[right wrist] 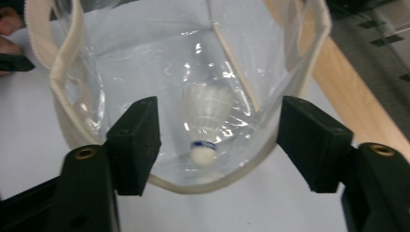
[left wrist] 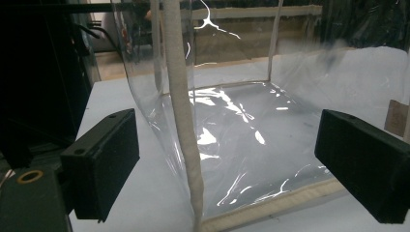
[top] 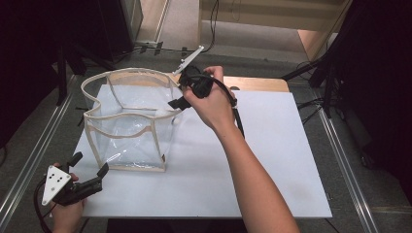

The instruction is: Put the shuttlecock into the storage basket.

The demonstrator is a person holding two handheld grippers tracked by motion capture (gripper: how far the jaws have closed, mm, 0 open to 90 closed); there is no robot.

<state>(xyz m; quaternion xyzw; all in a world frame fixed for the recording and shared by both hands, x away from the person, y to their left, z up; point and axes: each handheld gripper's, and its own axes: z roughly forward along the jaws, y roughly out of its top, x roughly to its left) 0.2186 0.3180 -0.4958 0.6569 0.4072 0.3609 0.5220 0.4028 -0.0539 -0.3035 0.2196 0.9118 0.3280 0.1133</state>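
Right gripper view: our shuttlecock (right wrist: 205,126) inside the clear bag (right wrist: 290,58)
Our right tool (right wrist: 217,140) gapes empty above it; our left tool (left wrist: 232,164) open by the bench (top: 272,160)

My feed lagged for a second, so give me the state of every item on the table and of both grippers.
Clear bag: upright on the table, mouth open.
Shuttlecock: inside the bag, apparently mid-drop, cork end down, gripped by nothing.
Right gripper: over the bag's mouth, jaws open, nothing between them.
Left gripper: at the bag's near corner, jaws open, holding nothing.
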